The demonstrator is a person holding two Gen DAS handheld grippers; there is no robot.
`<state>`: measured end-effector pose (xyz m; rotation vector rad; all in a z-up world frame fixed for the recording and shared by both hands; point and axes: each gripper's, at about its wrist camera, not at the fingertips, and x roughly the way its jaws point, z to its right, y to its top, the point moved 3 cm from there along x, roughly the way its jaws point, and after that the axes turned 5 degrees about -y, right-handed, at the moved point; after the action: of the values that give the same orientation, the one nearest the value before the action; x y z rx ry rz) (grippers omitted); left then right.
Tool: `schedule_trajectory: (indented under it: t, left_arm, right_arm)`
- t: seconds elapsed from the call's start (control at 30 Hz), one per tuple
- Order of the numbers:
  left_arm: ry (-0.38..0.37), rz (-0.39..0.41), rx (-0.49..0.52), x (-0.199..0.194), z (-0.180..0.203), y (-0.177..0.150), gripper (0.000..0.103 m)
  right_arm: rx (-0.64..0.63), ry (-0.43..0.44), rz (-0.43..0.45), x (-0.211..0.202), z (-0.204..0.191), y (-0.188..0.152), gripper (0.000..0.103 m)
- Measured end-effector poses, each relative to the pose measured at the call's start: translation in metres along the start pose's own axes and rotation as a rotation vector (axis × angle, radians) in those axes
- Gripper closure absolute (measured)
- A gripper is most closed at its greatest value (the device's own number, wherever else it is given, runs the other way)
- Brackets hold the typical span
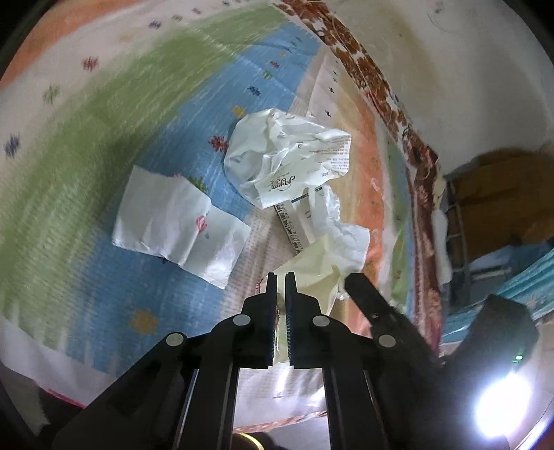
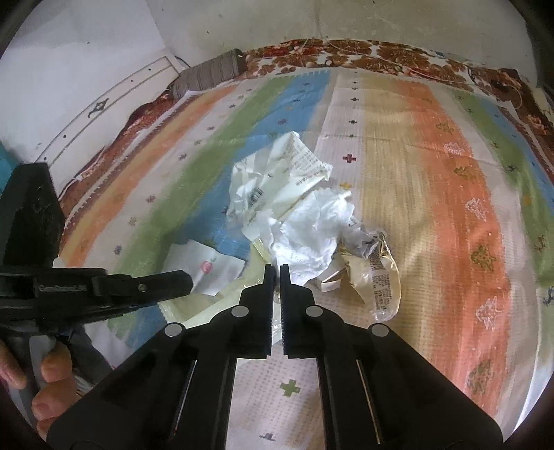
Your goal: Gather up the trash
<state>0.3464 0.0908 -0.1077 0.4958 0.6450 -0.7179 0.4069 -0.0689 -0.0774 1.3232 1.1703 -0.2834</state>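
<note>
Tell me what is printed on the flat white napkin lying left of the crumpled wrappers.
A small pink flower on the flat white napkin, clearest in the left wrist view.

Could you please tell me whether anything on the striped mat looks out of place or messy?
Yes: crumpled white paper, a printed wrapper and a clear plastic wrapper lie heaped mid-mat, with a flat flowered tissue beside them.

Crumpled wrappers (image 2: 280, 187), tissue (image 1: 180, 221) strewn on mat.

A striped mat (image 2: 432, 180) (orange, green, blue bands) covers a floral-edged bed (image 2: 346, 48) against a stained pale wall (image 2: 263, 24).
</note>
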Motion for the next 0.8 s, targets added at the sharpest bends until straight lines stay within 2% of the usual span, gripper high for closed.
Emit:
schedule_trajectory:
  t: [0.13, 0.27, 0.5, 0.8]
  left_arm:
    - [0.066, -0.008, 0.039, -0.005, 0.002, 0.004, 0.1]
    - [0.134, 0.038, 0.123, -0.022, 0.009, 0.006, 0.1]
    - [0.119, 0.057, 0.117, -0.044, 0.014, -0.004, 0.1]
    - [0.144, 0.131, 0.138, -0.076, 0.015, -0.003, 0.1]
  right_arm:
    - [-0.005, 0.001, 0.015, -0.013, -0.005, -0.001, 0.1]
    - [0.001, 0.013, 0.04, -0.037, -0.009, 0.002, 0.101]
    - [-0.048, 0.037, 0.11, -0.082, -0.022, 0.003, 0.103]
    - [-0.01, 0.014, 0.017, -0.082, -0.012, -0.02, 0.103]
